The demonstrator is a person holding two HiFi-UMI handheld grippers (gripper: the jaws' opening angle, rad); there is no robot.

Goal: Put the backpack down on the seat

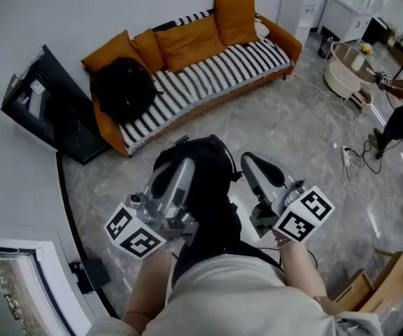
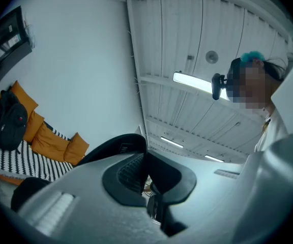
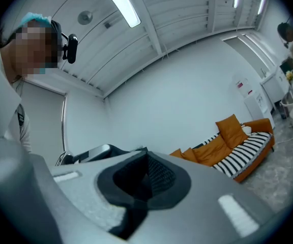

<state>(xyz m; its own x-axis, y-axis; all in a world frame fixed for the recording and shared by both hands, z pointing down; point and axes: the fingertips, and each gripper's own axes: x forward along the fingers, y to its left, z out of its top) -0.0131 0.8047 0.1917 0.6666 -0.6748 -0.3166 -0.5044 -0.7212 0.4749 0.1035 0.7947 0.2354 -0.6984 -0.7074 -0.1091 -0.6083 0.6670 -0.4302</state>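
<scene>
bright even indoor light, ceiling strip light (image 2: 197, 84) blown out white, heavy fisheye bend and dark corners in both gripper views, closest bits soft, shadows faint

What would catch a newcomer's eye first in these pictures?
First, the orange sofa with its black-and-white striped seat by the far wall, and a black bag slumped at its left end. Then, close up, the black backpack hanging between the left tool and the right tool, both shut on it, above the grey floor.
</scene>
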